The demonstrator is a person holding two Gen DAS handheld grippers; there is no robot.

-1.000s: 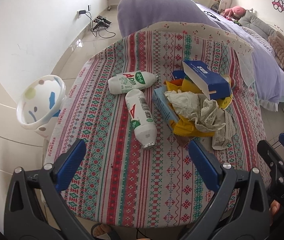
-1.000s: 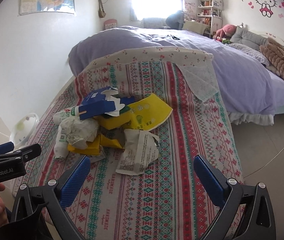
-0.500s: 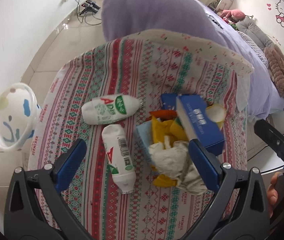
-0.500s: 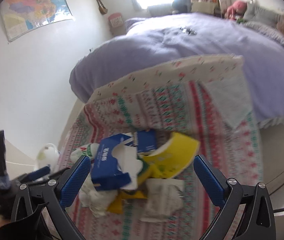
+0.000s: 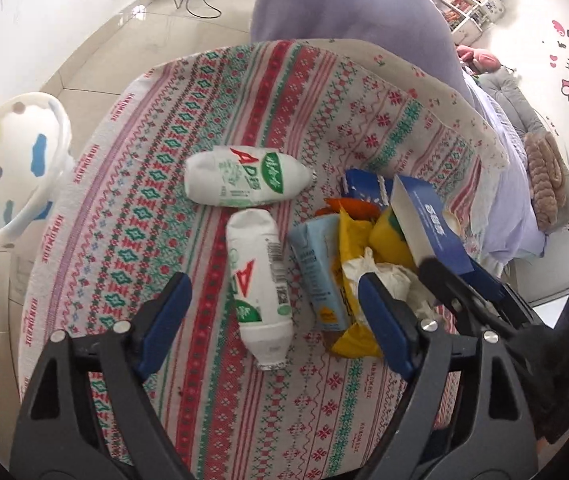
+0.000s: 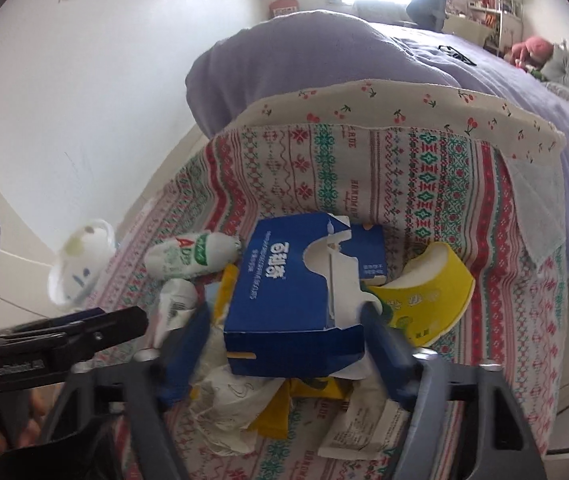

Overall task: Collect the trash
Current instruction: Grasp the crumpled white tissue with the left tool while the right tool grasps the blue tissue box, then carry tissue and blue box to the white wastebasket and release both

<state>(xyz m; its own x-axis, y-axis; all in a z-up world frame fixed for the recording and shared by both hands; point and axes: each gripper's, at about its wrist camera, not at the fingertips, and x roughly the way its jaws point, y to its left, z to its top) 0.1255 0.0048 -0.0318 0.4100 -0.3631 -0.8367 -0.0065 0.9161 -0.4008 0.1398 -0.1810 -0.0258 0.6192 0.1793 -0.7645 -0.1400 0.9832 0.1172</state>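
Right wrist view: my right gripper (image 6: 284,332) stood with its fingers parted around the blue box (image 6: 296,300), one blue pad at each lower corner. I could not tell whether the pads already pressed the cardboard; the picture was blurred there. The box sat tilted on top of the trash heap, with its torn opening facing the camera. Just past the right finger lay the yellow cup (image 6: 424,296), on its side. Below and between the fingers lay the crumpled paper (image 6: 236,408) and a receipt (image 6: 364,428).

Left wrist view: my left gripper (image 5: 272,320) hung open and empty. The near bottle (image 5: 258,284) lay between its fingers, not touching either. A second bottle (image 5: 244,178) lay crosswise beyond the fingertips. The carton (image 5: 316,276) lay just inside the right finger, against the yellow wrapper (image 5: 348,248). The bin (image 5: 12,160) stood on the floor well out past the left finger, beyond the edge of the table (image 5: 144,184).

Risks, as I judged them. The box was open, torn and probably empty, so a hard squeeze could have crushed it and let it twist out of the pads. A grip low on its corners could have dragged the paper or cup along, and these could have dropped on the way to the bin. The bottle was round and could have rolled off the cloth if one finger had met it first. My two grippers worked close together, and their frames could have collided.
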